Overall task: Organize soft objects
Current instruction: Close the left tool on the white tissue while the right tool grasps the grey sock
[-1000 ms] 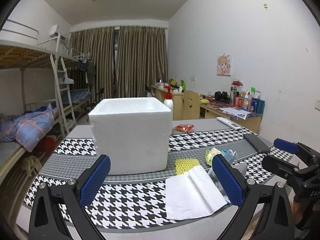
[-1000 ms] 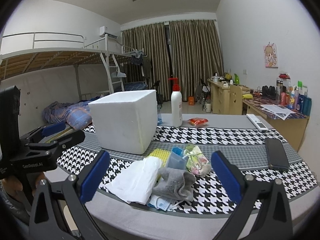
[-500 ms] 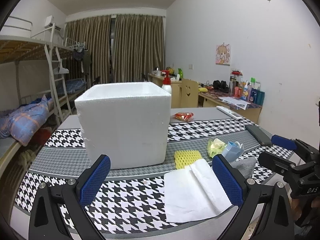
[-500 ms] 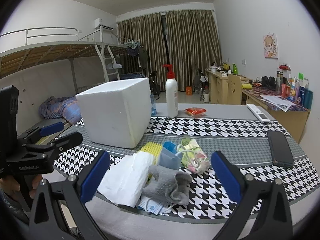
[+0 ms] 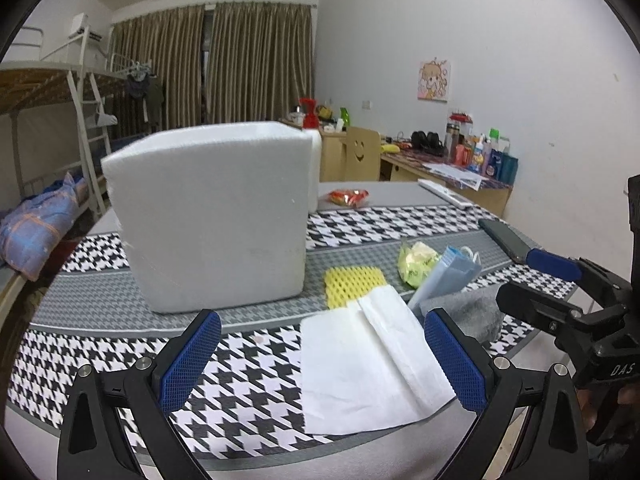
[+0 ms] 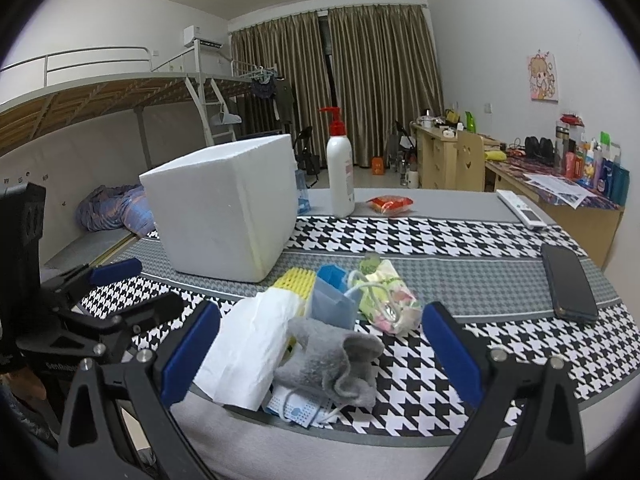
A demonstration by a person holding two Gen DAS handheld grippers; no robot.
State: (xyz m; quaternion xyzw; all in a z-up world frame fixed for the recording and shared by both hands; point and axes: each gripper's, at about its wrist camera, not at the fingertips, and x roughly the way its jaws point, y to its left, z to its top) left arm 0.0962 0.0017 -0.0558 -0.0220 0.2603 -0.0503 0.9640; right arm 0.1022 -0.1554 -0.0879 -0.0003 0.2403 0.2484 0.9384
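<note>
A white foam box (image 5: pixel 216 216) (image 6: pixel 228 208) stands on the houndstooth tablecloth (image 5: pixel 248 384). To its right lies a pile of soft things: a white tissue (image 5: pixel 372 360) (image 6: pixel 248 348), a yellow foam net (image 5: pixel 354 284) (image 6: pixel 296 280), a blue face mask (image 5: pixel 448 276) (image 6: pixel 332 296), a grey cloth (image 5: pixel 468 312) (image 6: pixel 336 360) and a floral pouch (image 5: pixel 416 264) (image 6: pixel 388 300). My left gripper (image 5: pixel 320 364) is open, low over the tissue's left part. My right gripper (image 6: pixel 316 360) is open around the grey cloth, not touching it.
A black phone (image 6: pixel 568 280) lies at the right of the table. A pump bottle (image 6: pixel 340 176), a red snack packet (image 6: pixel 390 204) and a white remote (image 6: pixel 520 208) sit at the back. A bunk bed (image 6: pixel 100 120) is on the left, desks (image 6: pixel 552 184) on the right.
Both grippers have moved forward and lower toward the table; the box and the pile look larger and nearer. Both stay open and nothing was taken hold of.
</note>
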